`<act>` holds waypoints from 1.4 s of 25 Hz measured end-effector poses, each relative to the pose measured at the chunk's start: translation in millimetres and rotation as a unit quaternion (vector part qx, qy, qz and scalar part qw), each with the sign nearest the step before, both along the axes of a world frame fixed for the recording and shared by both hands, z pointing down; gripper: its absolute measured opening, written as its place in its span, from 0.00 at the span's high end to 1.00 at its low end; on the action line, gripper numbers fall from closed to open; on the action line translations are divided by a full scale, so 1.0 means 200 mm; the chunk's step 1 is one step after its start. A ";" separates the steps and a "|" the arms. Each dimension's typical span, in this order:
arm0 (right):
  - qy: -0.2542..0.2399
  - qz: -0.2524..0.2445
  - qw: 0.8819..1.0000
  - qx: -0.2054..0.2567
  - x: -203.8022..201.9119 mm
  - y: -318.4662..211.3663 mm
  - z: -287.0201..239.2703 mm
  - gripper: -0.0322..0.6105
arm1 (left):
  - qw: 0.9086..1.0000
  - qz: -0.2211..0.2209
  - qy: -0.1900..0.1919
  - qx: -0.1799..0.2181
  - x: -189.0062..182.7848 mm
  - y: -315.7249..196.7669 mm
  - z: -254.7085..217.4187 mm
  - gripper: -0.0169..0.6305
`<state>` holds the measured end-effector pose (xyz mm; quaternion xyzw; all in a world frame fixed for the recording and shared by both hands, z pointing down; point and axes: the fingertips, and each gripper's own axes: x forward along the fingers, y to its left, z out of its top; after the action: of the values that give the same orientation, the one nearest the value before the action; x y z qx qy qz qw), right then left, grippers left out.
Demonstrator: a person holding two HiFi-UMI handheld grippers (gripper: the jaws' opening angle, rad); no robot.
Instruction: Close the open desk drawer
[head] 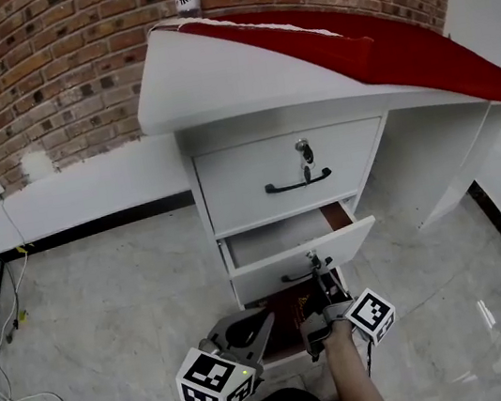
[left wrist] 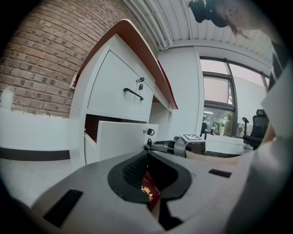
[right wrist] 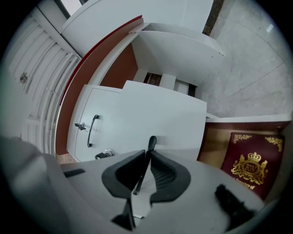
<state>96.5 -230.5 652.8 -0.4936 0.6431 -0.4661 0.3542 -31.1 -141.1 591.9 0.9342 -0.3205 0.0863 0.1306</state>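
Left gripper (head: 268, 316), jaws together and empty, hangs beside a burgundy book (head: 289, 317) — right gripper (head: 318, 271) is clamped on the black handle (right wrist: 151, 141) of the desk's (head: 211, 78) half-open middle drawer (head: 338, 241).

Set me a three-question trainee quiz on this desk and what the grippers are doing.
1. True or false: the top drawer is shut.
2. What are the right gripper's jaws closed on? A) a key B) the black handle of the open middle drawer C) a cable
3. Name the thing lying below that drawer.
Key: 1 true; 2 B; 3 a maroon booklet with a gold crest.
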 end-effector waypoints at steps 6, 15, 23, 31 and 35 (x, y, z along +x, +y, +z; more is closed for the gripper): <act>0.007 0.001 1.000 -0.002 -0.02 -0.10 0.00 0.88 | 1.000 -0.002 -0.004 -0.002 -0.02 -0.05 0.03 0.96; 0.015 -0.002 1.000 -0.008 -0.04 -0.16 -0.01 0.87 | 1.000 0.002 0.003 -0.009 0.00 -0.11 0.03 0.96; -0.011 -0.003 1.000 -0.008 -0.05 -0.27 0.00 0.88 | 1.000 0.007 0.005 -0.016 0.03 -0.16 0.06 0.96; -0.023 -0.004 1.000 -0.013 -0.07 -0.33 0.00 0.88 | 1.000 0.008 0.001 -0.025 0.04 -0.22 0.10 0.96; -0.022 -0.005 1.000 -0.016 -0.08 -0.37 0.00 0.88 | 1.000 0.011 0.002 -0.028 0.06 -0.24 0.11 0.96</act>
<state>80.6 -303.8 653.3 -0.4859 0.6302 -0.4888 0.3577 -18.6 -189.1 614.1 0.9340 -0.3070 0.0944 0.1567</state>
